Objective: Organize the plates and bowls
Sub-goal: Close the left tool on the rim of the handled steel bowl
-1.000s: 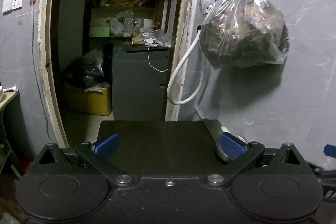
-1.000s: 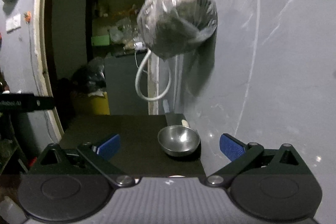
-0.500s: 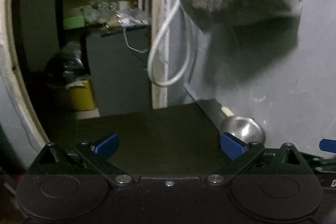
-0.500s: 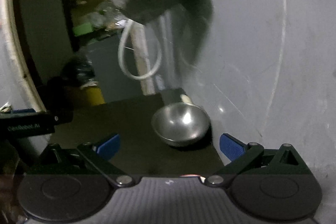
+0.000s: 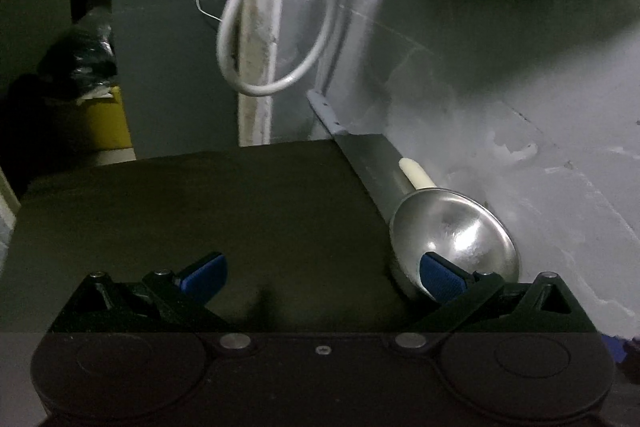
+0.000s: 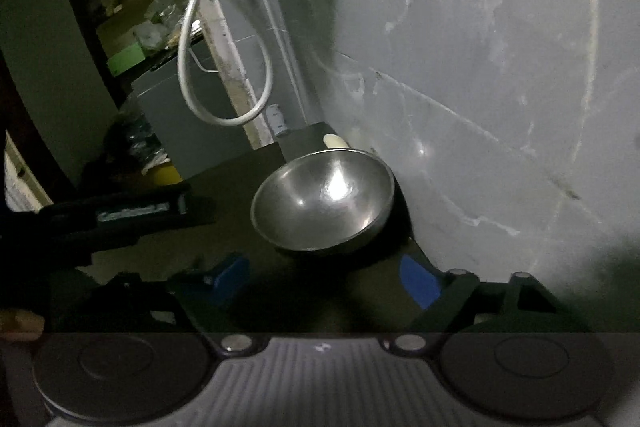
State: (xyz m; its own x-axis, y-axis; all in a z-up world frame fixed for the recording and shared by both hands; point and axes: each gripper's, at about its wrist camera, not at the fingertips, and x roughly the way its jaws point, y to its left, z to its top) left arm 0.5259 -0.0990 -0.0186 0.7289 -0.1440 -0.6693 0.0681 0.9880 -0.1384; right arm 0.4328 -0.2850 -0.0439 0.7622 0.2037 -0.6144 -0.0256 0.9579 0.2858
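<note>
Steel bowl (image 6: 324, 201): upright, empty, on dark table (image 5: 192, 211), at table's far right edge, close against grey wall (image 6: 500, 75). Right gripper (image 6: 326, 279): jaws apart, just been closing, nothing between blue pads, bowl just ahead of them. Left gripper (image 5: 322, 273): jaws wide, empty, right pad overlapping bowl rim in view, contact unclear. Cream handle (image 5: 416, 175): behind bowl, along wall. White hose loop (image 5: 276, 27): hanging at door frame beyond table. Yellow bin (image 5: 108, 123): on floor, farther back.

pretty dim room tbh: dark tabletop (image 5: 240, 211) pushed against a scuffed grey wall (image 5: 520, 115), white cable loop (image 5: 256, 27) dangling by the doorframe, yellow bin (image 5: 108, 123) and black bag (image 5: 76, 47) further back
</note>
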